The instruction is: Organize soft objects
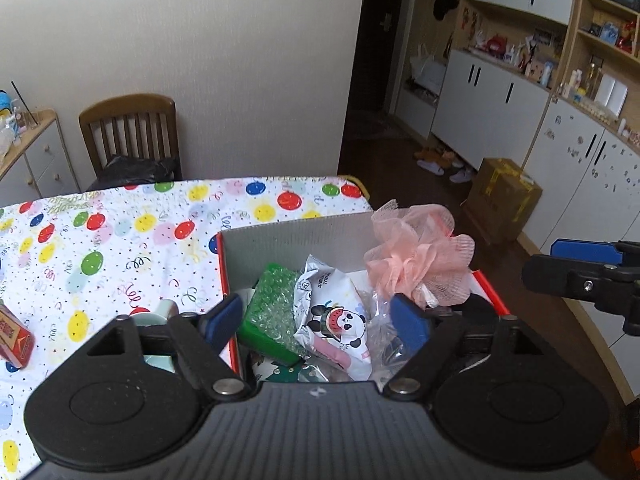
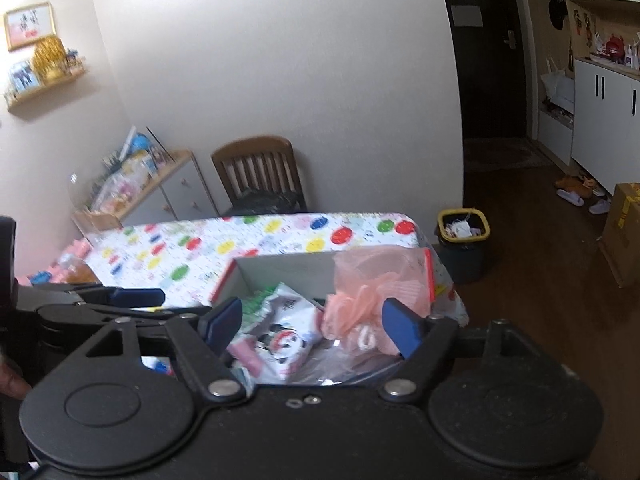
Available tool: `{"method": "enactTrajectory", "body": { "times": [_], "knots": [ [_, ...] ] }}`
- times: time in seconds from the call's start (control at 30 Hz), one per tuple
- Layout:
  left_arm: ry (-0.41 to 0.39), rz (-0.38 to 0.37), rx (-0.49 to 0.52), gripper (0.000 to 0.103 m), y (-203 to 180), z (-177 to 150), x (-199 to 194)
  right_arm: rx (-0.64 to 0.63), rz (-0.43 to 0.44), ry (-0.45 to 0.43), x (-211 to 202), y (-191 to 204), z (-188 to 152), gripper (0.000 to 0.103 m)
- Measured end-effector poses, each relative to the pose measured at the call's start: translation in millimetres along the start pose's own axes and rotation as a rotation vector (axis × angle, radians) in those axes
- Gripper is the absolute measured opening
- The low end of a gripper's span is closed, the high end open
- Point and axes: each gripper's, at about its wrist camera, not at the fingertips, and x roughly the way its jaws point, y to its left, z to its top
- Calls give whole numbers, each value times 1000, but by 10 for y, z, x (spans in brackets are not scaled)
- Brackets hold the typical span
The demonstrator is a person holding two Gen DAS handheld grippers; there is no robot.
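A red-rimmed cardboard box [image 1: 296, 236] stands at the table's right edge. In it lie a pink mesh bath pouf [image 1: 420, 260], a white panda-print packet [image 1: 336, 316], a green bubble-wrap piece [image 1: 272, 304] and a clear plastic bag [image 1: 380, 328]. My left gripper [image 1: 320, 320] is open and empty just above the box. My right gripper [image 2: 316, 324] is open and empty over the same box [image 2: 280, 266], with the pouf [image 2: 360, 300] by its right finger and the panda packet [image 2: 280, 340] below. The right gripper also shows at the left wrist view's right edge [image 1: 588, 268].
The table has a balloon-print cloth [image 1: 120, 232]. A red packet [image 1: 12, 332] and a pale green tape holder [image 1: 160, 312] lie left of the box. A wooden chair [image 1: 132, 136] stands behind. A bin [image 2: 464, 228] and a carton [image 1: 504, 196] are on the floor.
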Motion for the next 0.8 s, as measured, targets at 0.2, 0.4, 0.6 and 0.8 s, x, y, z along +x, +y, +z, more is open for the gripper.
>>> {"method": "enactTrajectory", "body": {
  "times": [0.2,0.4,0.6,0.8],
  "knots": [
    [-53,-13,18,86,22,-83,-286,-2,16,-44,-165,103,-74,86],
    [-83,-20,10,93,98,-210,-546,2,26,-87,-293,193,-187,98],
    [-115,-13,11,102,111,-355,-761,15,24,-121,-388,271,-334,103],
    [-109,8,-2,102,81,-487,-894,17,-27,-152,-494,341,-486,103]
  ]
}}
